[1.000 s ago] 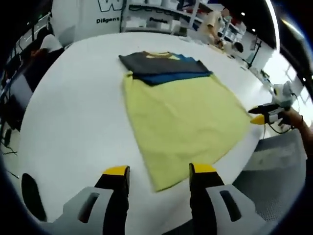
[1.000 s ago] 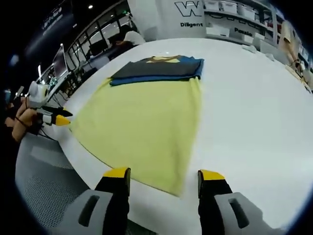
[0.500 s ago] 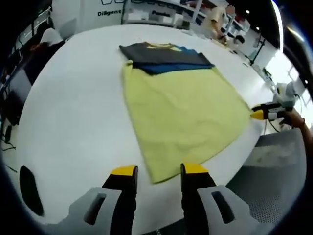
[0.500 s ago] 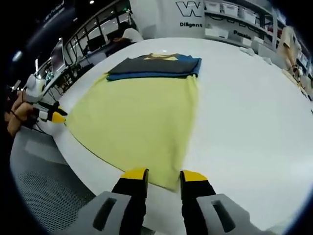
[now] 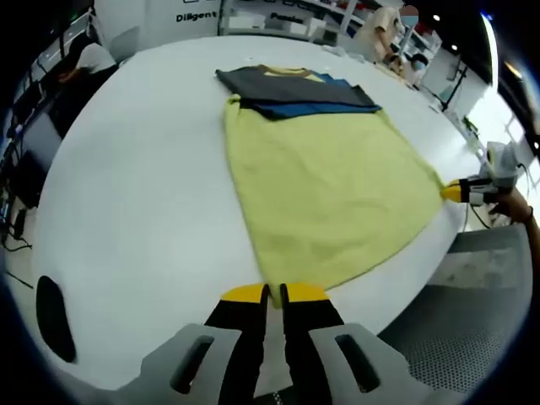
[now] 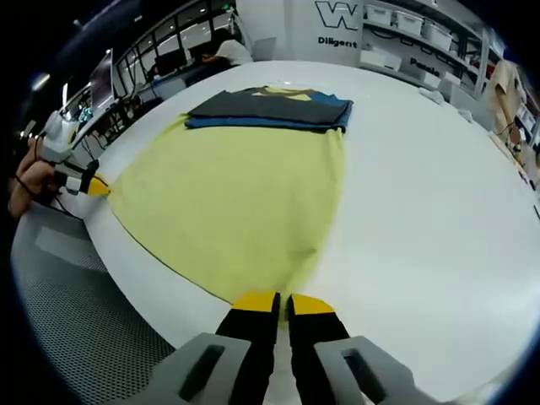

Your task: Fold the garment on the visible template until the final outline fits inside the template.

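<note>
Both hand-held grippers, my left (image 5: 273, 293) and right (image 6: 281, 302), are clamped on the near corners of the yellow garment (image 5: 325, 190), which lies flat on the white surface (image 5: 135, 194), its far end dark grey and blue. Left gripper view shows my right hand-held gripper at the cloth's other corner.

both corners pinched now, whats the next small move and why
Probably lift both near corners together and carry them toward the dark folded end. The left hand-held gripper and right hand-held gripper each look shut on a hem corner of the yellow garment, which lies flat on the white table, so folding the hem over would shorten its outline.
</note>
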Motion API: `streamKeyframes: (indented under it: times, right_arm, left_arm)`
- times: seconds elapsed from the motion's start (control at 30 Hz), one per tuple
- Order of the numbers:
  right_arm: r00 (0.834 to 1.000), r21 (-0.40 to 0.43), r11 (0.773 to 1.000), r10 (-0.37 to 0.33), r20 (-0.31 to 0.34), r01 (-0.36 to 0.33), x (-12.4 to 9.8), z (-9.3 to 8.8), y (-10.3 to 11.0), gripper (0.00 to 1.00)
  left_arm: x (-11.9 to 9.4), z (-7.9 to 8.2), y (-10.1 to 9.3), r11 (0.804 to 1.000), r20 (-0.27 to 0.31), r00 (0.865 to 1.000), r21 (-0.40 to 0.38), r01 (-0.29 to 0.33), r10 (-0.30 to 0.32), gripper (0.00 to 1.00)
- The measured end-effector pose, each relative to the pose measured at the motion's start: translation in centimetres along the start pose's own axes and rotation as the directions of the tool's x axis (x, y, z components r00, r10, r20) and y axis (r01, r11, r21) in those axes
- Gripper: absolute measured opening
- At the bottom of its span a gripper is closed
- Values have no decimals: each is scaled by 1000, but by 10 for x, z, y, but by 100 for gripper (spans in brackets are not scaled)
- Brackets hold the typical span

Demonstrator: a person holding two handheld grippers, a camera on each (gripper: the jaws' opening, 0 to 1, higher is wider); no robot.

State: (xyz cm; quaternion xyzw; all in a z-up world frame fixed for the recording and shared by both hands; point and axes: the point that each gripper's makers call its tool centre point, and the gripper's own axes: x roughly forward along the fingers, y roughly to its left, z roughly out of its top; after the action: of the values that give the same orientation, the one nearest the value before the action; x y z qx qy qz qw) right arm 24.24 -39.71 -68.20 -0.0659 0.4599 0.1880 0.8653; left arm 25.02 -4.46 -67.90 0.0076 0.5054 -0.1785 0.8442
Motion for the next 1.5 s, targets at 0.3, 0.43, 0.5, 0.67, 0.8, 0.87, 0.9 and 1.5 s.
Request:
streamKeyframes:
  times: [0.3, 0.43, 0.5, 0.67, 0.8, 0.87, 0.9, 1.5]
  right_arm:
    - [999, -35, 999, -12, -36, 10, 0, 0, -1, 0]
    - [998, -48, 999, -9, -61, 6, -3, -2, 0, 0]
    - [997, -48, 999, -2, -73, -1, -4, -3, 2, 0]
    - [995, -34, 999, 15, -102, -19, -8, -9, 6, 0]
    - [991, -19, 999, 25, -134, -28, -11, -14, 11, 0]
    - [990, -26, 999, 27, -140, -31, -12, -16, 13, 0]
    - [990, -27, 999, 27, -142, -31, -12, -16, 13, 0]
    - [971, -62, 995, 58, -232, -74, -24, -36, 24, 0]
  left_arm:
    - [0, -1, -2, 1000, -23, 1000, 13, -3, 3, 1]
    - [-3, -6, -3, 998, -52, 999, 61, -3, 7, 1]
    - [-4, -8, -3, 997, -64, 998, 74, -3, 8, 1]
    - [-8, -16, -4, 993, -104, 994, 122, 1, 11, 1]
    - [-10, -21, -5, 988, -137, 990, 154, 6, 15, 1]
    - [-12, -23, -6, 987, -147, 989, 162, 8, 16, 1]
    - [-12, -24, -6, 986, -152, 988, 166, 10, 15, 1]
    - [-23, -50, -12, 978, -227, 974, 200, 58, -12, 1]
